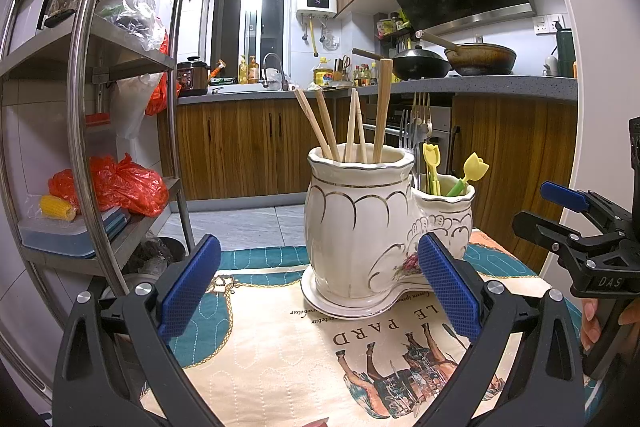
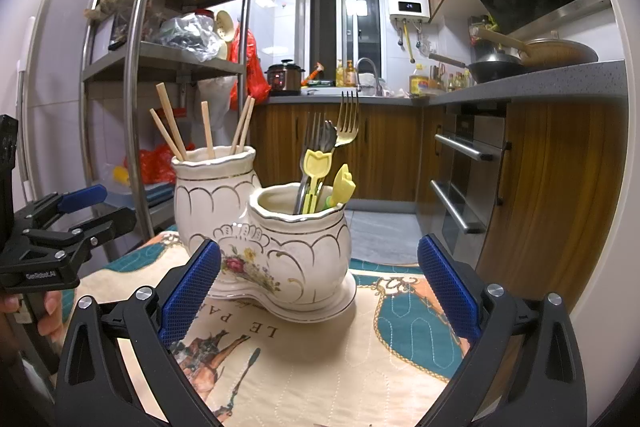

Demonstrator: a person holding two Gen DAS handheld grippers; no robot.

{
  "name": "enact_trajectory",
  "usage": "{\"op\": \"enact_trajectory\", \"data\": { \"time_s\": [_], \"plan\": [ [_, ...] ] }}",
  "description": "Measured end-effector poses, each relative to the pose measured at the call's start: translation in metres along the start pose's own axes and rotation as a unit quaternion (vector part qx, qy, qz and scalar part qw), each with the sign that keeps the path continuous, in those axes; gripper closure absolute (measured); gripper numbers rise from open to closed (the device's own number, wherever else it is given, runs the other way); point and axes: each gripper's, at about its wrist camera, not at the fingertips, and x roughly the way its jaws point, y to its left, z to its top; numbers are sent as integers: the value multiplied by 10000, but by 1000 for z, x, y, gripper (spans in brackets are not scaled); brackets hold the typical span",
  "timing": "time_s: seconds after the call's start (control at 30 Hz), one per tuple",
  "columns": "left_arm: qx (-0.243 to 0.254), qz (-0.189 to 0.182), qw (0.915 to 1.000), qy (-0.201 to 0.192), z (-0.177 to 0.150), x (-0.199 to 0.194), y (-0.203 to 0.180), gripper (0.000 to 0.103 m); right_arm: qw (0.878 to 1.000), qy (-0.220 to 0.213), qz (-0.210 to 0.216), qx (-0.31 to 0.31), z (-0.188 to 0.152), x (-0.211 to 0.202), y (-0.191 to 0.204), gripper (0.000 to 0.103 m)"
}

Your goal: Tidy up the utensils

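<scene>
Blue-padded left claw [image 1: 318,283] is seen nearest the lens in the left wrist view, spread wide with nothing held, low over the printed cloth [image 1: 280,355] on the tabletop. Just ahead, the ceramic holder [image 1: 360,227] is set on the cloth, a tall cup joined to a short cup on one base. Wooden chopsticks [image 1: 352,125] are stood in the tall cup; metal forks [image 1: 418,125] and yellow tulip-topped picks [image 1: 434,167] are stood in the short cup. At far right of that view the right claw [image 1: 560,215] is seen from the side, beside the holder and not touching it.

In the right wrist view, the left claw is caught at far left, the chopsticks [image 2: 176,131] next, then the holder [image 2: 280,239], forks [image 2: 340,127] and picks [image 2: 320,175]. The right claw [image 2: 318,283] is also parted wide and empty.

Risk, as judged: the chopsticks lean loosely, so a sideways brush could tip some out. The holder looks top-heavy and smooth, so a nudge at the rim could rock it or slide it on the cloth. Both claws are close together, so a clash is possible.

Hard to tell: utensil lower ends are hidden inside the cups. Fork count is unclear through overlap. No loose utensils are seen on the cloth, so the sorting looks largely done.
</scene>
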Motion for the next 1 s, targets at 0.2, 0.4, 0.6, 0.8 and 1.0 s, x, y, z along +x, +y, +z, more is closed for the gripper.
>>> {"op": "enact_trajectory", "data": {
  "time_s": [0.2,0.4,0.6,0.8,1.0],
  "plan": [
    [-1,0,10000,7,0,0,0,6,10000,0,1,-1,0,0,0,5],
    [-2,-1,10000,7,0,0,0,6,10000,2,0,-2,0,0,0,5],
    [0,0,10000,2,0,0,0,6,10000,5,0,-3,0,0,0,5],
    [-3,3,10000,17,0,0,0,6,10000,6,0,-4,0,0,0,5],
    [-6,31,10000,42,-2,2,1,6,10000,8,0,-4,1,0,0,5]
  ]
}}
